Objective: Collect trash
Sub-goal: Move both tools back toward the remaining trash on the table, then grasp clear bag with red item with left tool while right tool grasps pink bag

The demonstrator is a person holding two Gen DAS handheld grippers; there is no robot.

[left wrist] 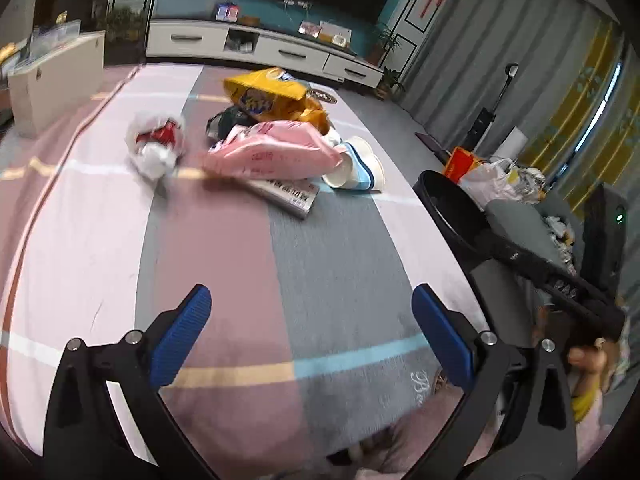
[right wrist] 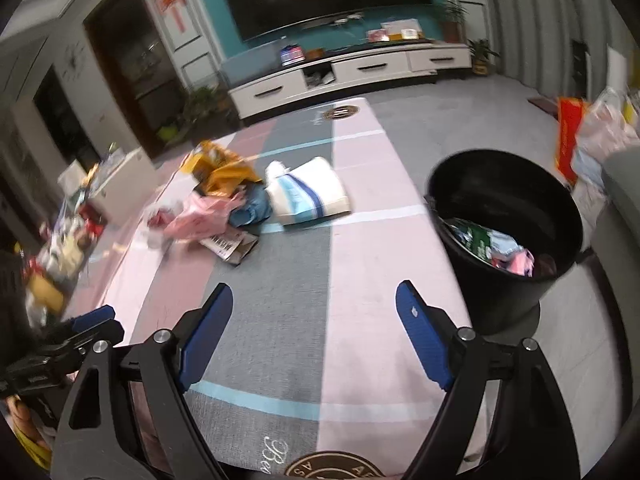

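A pile of trash lies on the striped cloth: a yellow snack bag, a pink packet, a crumpled white-and-red wrapper, white-and-blue paper cups and a flat barcode carton. A black bin with some trash inside stands off the cloth's right edge. My left gripper is open and empty, well short of the pile. My right gripper is open and empty, left of the bin.
The striped cloth covers a low surface. A white TV cabinet lines the far wall. Bags and clutter sit beyond the bin. More clutter lies at the left.
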